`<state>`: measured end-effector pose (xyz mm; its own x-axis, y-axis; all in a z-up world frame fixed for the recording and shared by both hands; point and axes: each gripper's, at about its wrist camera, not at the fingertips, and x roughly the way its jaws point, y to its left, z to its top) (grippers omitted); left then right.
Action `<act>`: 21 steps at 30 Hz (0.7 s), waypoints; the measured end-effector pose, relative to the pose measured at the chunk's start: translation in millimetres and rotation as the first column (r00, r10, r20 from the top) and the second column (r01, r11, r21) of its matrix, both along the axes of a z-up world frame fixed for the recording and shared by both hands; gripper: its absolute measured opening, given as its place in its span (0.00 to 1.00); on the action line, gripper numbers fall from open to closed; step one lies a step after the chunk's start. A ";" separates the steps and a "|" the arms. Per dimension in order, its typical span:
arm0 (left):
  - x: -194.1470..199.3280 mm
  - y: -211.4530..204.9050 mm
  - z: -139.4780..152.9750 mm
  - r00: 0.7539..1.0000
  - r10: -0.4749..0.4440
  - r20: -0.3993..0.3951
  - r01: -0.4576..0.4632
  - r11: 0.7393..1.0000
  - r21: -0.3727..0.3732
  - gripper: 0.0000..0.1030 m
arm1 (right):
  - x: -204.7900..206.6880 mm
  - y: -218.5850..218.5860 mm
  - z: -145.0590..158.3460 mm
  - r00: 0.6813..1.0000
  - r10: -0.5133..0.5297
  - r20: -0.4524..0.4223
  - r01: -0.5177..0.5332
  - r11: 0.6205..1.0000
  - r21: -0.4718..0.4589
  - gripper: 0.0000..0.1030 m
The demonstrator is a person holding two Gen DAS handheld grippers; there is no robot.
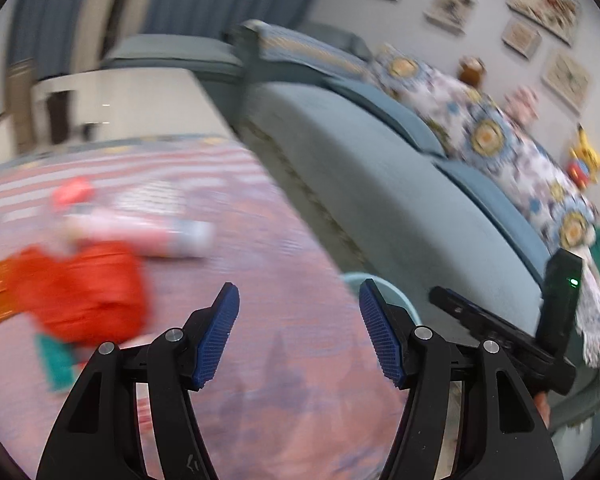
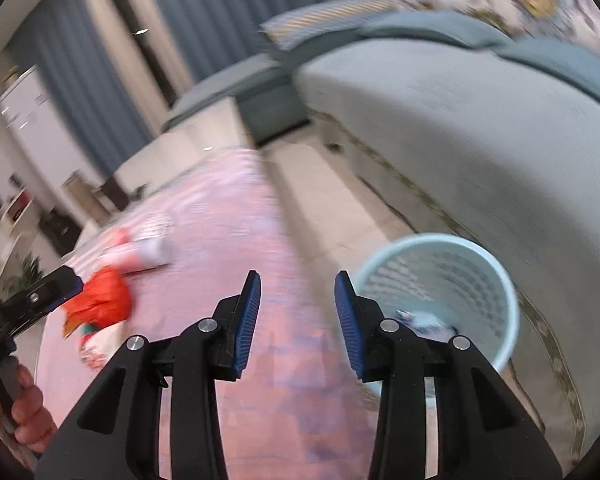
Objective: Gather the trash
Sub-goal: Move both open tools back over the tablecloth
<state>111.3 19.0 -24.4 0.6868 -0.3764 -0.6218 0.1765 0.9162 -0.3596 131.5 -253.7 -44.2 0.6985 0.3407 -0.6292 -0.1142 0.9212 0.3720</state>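
Observation:
A red-orange crumpled wrapper [image 1: 88, 288] lies on the pink table top, left of my left gripper [image 1: 300, 336], which is open and empty. A pink-and-white tube-like piece [image 1: 140, 234] and a small red piece [image 1: 73, 194] lie behind it. In the right wrist view the wrapper [image 2: 100, 300] sits far left and the tube [image 2: 140, 250] behind it. My right gripper [image 2: 298, 320] is open and empty over the table's right edge. A light blue mesh waste basket [image 2: 440, 280] stands on the floor to its right, with a crumpled scrap [image 2: 424, 322] inside. The basket rim [image 1: 396, 292] shows in the left view.
A grey-blue sofa [image 1: 380, 168] with a floral throw [image 1: 480, 132] runs along the right. The pink patterned table cloth [image 2: 240, 240] covers the table. A teal-and-white packet [image 1: 56, 364] lies under the wrapper. The left gripper's body [image 2: 24, 304] is at the far left of the right view.

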 end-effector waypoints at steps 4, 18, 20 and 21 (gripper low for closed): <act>-21.4 75.9 6.3 0.985 0.170 0.015 -0.170 0.985 0.040 0.59 | -0.4 64.0 19.6 0.991 0.124 0.045 -0.122 0.992 -0.031 0.43; -29.1 250.4 -41.5 0.889 0.447 -0.104 -0.431 0.891 0.146 0.74 | 38.8 250.3 10.6 0.927 0.374 -0.015 -0.373 0.919 -0.127 0.72; -22.6 254.2 -52.3 0.883 0.454 -0.121 -0.434 0.886 0.161 0.74 | 45.8 265.1 -0.4 0.924 0.381 -0.044 -0.383 0.913 -0.143 0.73; -17.6 258.2 -58.6 0.880 0.456 -0.131 -0.435 0.885 0.165 0.74 | 50.5 272.5 -5.6 0.922 0.382 -0.056 -0.386 0.910 -0.154 0.73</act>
<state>93.6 277.2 -83.1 0.6495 0.0350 -0.7595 -0.3115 0.9235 -0.2238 181.9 18.8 -49.8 0.5176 0.4736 -0.7126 -0.4637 0.8552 0.2316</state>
